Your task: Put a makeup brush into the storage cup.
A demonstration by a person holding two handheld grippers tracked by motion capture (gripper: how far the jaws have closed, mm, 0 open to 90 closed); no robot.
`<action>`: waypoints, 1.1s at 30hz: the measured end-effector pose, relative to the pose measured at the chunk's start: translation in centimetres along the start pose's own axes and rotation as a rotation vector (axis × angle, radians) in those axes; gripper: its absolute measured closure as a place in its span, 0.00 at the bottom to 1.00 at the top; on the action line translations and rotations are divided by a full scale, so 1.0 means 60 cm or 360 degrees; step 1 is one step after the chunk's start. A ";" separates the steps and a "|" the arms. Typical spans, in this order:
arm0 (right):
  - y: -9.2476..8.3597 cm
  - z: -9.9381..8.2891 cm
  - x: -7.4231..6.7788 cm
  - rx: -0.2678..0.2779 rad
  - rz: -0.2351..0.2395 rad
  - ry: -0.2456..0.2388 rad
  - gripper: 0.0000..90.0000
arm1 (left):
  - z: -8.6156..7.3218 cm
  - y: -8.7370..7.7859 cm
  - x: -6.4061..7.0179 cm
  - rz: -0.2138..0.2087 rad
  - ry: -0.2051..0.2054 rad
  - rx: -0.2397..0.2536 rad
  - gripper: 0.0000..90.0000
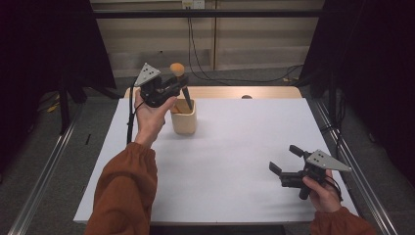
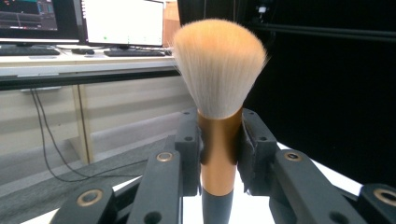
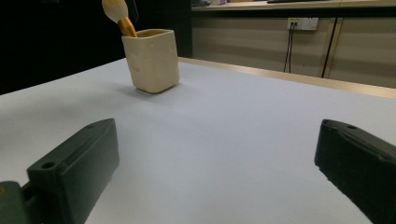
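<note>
Clamping the makeup brush (image 2: 218,74) by its gold ferrule, the left gripper (image 1: 182,88) holds it over the cream cup (image 1: 184,117) at 11 o'clock; the right gripper (image 1: 285,158) hovers wide open, empty, at 4 o'clock.

The person wears rust-orange sleeves (image 1: 128,188) with gathered cuffs; the left gripper (image 1: 180,90) and the right gripper (image 1: 283,159) are black, each with a grey three-cornered plate on top with small dark holes; brass-ringed screws (image 2: 164,157) sit behind the jaws; a black cable (image 1: 130,120) hangs below.
</note>
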State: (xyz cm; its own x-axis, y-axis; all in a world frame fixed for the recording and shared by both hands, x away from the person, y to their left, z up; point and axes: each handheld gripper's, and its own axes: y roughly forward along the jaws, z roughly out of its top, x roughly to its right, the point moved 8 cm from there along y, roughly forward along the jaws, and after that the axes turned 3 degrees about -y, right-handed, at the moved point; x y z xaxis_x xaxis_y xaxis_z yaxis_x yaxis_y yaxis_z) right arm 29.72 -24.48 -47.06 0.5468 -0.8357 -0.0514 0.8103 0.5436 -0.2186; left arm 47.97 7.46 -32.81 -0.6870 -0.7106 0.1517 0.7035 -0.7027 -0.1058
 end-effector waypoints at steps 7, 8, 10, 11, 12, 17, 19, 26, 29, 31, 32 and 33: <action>0.000 -0.001 0.001 -0.0004 -0.0005 0.0003 0.00 | -0.008 0.009 -0.010 0.0018 -0.0001 -0.0014 0.80; 0.000 -0.001 0.002 -0.0007 -0.0008 -0.0001 0.00 | -0.010 0.010 -0.011 0.0025 0.0012 -0.0019 0.80; 0.000 -0.002 0.002 -0.0009 -0.0007 -0.0002 0.00 | -0.013 0.013 -0.013 0.0023 0.0009 -0.0029 0.80; 0.000 -0.002 0.002 -0.0010 -0.0006 -0.0003 0.00 | -0.015 0.014 -0.014 0.0030 0.0010 -0.0037 0.80; 0.001 -0.002 0.001 -0.0011 0.0001 -0.0004 0.00 | -0.018 0.016 -0.015 0.0034 0.0011 -0.0041 0.80; 0.001 -0.002 0.001 -0.0011 0.0002 -0.0007 0.00 | -0.026 0.021 -0.006 0.0020 0.0050 -0.0057 0.80; 0.001 -0.003 0.000 -0.0018 0.0006 -0.0001 0.00 | -0.027 0.023 -0.001 0.0018 0.0073 -0.0060 0.80; 0.002 -0.004 -0.002 -0.0022 0.0015 -0.0015 0.00 | -0.037 0.027 -0.010 0.0038 0.0067 -0.0082 0.80; 0.002 -0.004 -0.001 -0.0021 0.0014 -0.0012 0.00 | -0.046 0.028 -0.011 0.0034 0.0051 -0.0111 0.80; 0.002 -0.004 -0.002 -0.0021 0.0016 -0.0010 0.00 | -0.053 0.029 -0.012 0.0031 0.0046 -0.0121 0.80; 0.002 -0.004 -0.002 -0.0020 0.0016 -0.0015 0.00 | -0.059 0.029 -0.013 0.0034 0.0042 -0.0135 0.80; 0.002 -0.004 -0.002 -0.0023 0.0018 -0.0014 0.00 | -0.063 0.030 -0.014 0.0034 0.0039 -0.0142 0.80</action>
State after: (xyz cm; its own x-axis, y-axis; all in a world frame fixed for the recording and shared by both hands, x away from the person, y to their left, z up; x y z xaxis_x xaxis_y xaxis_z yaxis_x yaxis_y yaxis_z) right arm 29.68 -24.34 -47.31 0.5577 -0.8288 -0.0455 0.8011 0.5518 -0.2319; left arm 49.14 6.67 -36.83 -0.6769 -0.7255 0.1242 0.7001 -0.6867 -0.1958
